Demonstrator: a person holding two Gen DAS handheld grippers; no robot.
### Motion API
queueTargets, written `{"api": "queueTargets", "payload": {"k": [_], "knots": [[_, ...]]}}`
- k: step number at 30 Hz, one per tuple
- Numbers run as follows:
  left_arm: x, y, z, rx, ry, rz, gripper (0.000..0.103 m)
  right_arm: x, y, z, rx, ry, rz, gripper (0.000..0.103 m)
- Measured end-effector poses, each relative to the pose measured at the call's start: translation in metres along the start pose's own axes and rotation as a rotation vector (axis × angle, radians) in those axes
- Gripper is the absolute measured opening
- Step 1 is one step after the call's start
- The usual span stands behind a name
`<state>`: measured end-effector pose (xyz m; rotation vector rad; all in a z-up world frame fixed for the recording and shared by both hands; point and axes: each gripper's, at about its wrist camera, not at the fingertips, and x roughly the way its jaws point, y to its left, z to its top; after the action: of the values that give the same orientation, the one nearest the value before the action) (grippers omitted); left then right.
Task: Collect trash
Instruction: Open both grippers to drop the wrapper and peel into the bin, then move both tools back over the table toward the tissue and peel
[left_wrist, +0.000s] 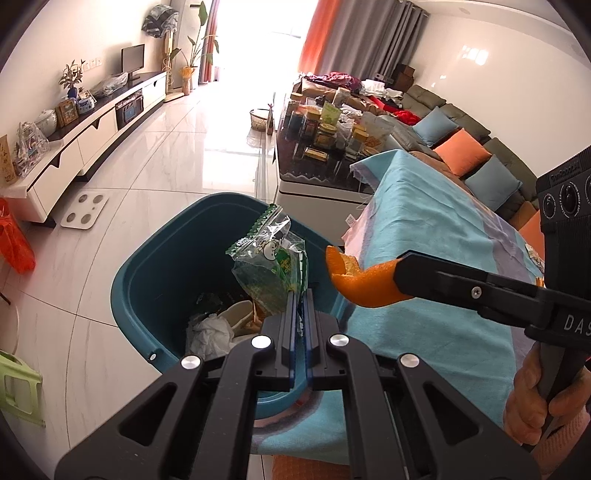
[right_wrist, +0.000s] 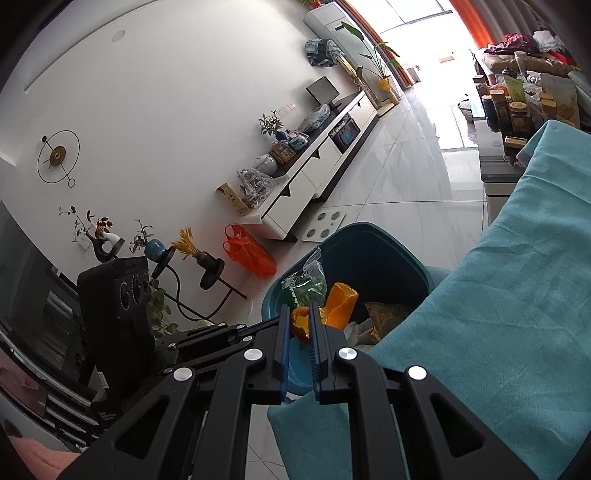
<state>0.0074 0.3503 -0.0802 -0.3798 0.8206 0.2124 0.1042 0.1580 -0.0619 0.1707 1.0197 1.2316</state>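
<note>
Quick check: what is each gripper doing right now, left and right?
Left gripper: shut on a green plastic wrapper, over the teal bin.
Right gripper: shut on an orange peel.

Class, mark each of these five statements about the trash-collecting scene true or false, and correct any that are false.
1. The left gripper is shut on a green and clear plastic wrapper. True.
2. The right gripper holds a crumpled white tissue. False: it is shut on a piece of orange peel; the tissue lies in the bin.
3. The bin is red. False: it is dark teal.
4. The bin already has trash in it. True.
5. The cloth beside the bin is light blue. True.
</note>
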Motion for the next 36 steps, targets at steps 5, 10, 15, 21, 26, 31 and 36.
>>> {"api": "queueTargets", "payload": {"k": [5,10,15,21,26,31,36], "knots": [[0.012,0.004,0.002,-0.012,0.015,0.018,0.005,0.019,-0.001,0.002,0.004,0.039,-0.03,0.01],[0.024,0.01,0.001,-0.032,0.03,0.016,0.007,0.034,-0.005,0.003,0.022,0.069,-0.055,0.011],[0.032,0.015,0.0,-0.054,0.042,0.021,0.016,0.036,-0.007,0.003,0.042,0.072,-0.07,0.021],[0.033,0.016,-0.001,-0.064,0.031,0.032,0.04,0.031,-0.01,0.001,0.054,0.057,-0.068,0.025],[0.021,0.013,-0.002,-0.056,-0.002,0.033,0.049,0.019,-0.008,-0.003,0.048,0.029,-0.074,0.028],[0.004,0.005,-0.005,-0.028,-0.045,0.039,0.064,-0.005,-0.011,-0.011,0.036,-0.023,-0.095,0.031],[-0.017,-0.015,-0.007,0.017,-0.105,0.025,0.076,-0.038,-0.012,-0.021,0.018,-0.085,-0.119,0.034]]}}
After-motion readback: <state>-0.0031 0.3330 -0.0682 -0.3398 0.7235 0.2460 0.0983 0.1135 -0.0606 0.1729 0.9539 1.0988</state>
